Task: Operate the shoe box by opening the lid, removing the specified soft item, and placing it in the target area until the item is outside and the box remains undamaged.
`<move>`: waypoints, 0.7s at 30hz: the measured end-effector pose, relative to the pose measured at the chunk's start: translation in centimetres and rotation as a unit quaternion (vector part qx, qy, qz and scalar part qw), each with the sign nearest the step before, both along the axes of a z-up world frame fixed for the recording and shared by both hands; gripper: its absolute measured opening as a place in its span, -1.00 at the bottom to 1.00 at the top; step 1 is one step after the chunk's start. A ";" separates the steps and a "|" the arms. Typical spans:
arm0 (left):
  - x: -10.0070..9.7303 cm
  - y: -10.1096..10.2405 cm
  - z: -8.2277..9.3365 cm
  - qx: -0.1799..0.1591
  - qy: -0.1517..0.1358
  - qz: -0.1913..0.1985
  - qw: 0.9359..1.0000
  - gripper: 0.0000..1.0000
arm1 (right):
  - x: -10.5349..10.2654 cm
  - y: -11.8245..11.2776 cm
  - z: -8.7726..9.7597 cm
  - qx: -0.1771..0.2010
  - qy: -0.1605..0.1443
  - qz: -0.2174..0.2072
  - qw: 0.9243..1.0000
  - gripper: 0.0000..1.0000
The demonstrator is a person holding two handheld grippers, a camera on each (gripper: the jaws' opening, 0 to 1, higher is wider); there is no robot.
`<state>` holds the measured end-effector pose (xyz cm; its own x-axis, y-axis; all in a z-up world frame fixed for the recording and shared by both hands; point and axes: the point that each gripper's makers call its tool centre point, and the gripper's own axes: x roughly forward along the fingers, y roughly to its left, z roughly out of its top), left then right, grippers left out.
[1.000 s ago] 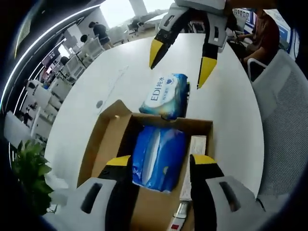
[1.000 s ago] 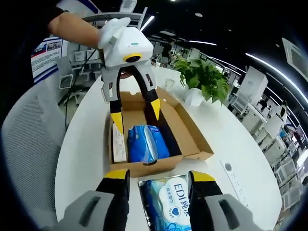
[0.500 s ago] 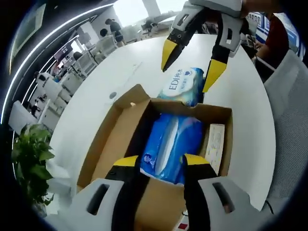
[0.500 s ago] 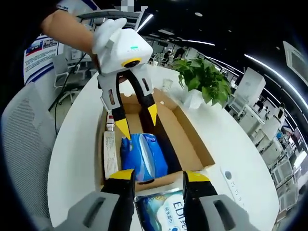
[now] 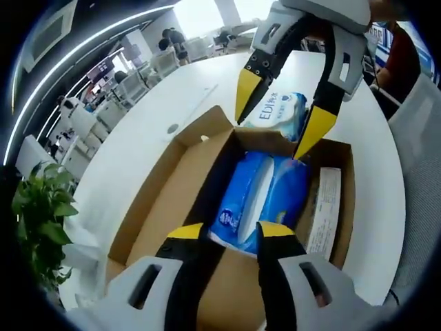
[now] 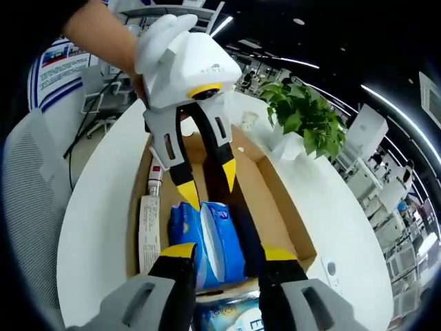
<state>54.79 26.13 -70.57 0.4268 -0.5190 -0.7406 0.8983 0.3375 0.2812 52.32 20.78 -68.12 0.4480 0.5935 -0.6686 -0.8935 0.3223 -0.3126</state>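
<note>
An open brown shoe box (image 5: 162, 189) lies on a white round table, its lid folded out flat. Inside it lie a blue soft tissue pack (image 5: 258, 200) and a long white carton (image 5: 324, 214). My left gripper (image 5: 229, 231) is open, its yellow tips either side of the near end of the blue pack. My right gripper (image 5: 279, 110) hangs open over the box's far wall. Beyond that wall an EDI wipes pack (image 5: 286, 110) rests on the table. In the right gripper view, the right gripper (image 6: 229, 253) is open above the blue pack (image 6: 210, 234), with the left gripper (image 6: 207, 183) opposite.
A potted green plant (image 6: 303, 117) stands just past the box (image 6: 265, 200). The white carton (image 6: 147, 224) lies along one box wall, and the EDI pack (image 6: 227, 321) is at the bottom edge. Office chairs and people are beyond the table (image 5: 151, 103).
Both grippers have closed in over the box from opposite ends. The jaws of each now stand a little narrower. The packs have not moved.
</note>
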 end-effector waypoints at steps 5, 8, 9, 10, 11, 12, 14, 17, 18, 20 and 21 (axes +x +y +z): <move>0.0 0.1 -0.6 -0.006 0.003 0.003 1.000 -0.49 | 0.2 0.6 -0.9 -0.007 0.009 0.007 1.000 -0.53; 0.1 0.1 -0.8 -0.011 0.004 0.003 1.000 -0.52 | 0.5 1.1 -1.1 -0.004 0.012 0.004 1.000 -0.53; 0.1 0.1 -0.9 -0.012 0.004 0.003 1.000 -0.54 | 0.5 1.2 -1.2 -0.003 0.013 0.004 1.000 -0.53; 0.1 0.2 -0.9 -0.013 0.004 0.004 1.000 -0.54 | 0.6 1.3 -1.3 -0.003 0.014 0.003 1.000 -0.53; 0.2 0.1 -0.9 -0.015 0.005 0.005 1.000 -0.55 | 0.7 1.4 -1.4 -0.004 0.013 0.003 1.000 -0.54; 0.3 0.1 -1.0 -0.017 0.005 0.005 1.000 -0.55 | 0.6 1.5 -1.4 -0.003 0.014 0.004 1.000 -0.55; 0.4 0.0 -1.0 -0.019 0.007 0.006 1.000 -0.57 | 0.7 1.6 -1.5 -0.006 0.009 0.010 1.000 -0.61; 0.7 -0.1 -1.2 -0.019 0.007 0.006 1.000 -0.60 | 0.9 1.7 -2.0 -0.016 0.007 0.012 1.000 -0.63; 0.8 -0.1 -1.2 -0.020 0.007 0.006 1.000 -0.61 | 1.0 1.6 -2.2 -0.023 0.003 0.014 1.000 -0.64; 0.8 -0.3 -1.3 -0.022 0.009 0.004 1.000 -0.62 | 1.2 1.6 -2.5 -0.033 -0.002 0.015 0.999 -0.66; 0.8 -0.4 -1.4 -0.021 0.010 0.002 1.000 -0.62 | 1.3 1.6 -2.7 -0.036 0.000 0.013 0.999 -0.67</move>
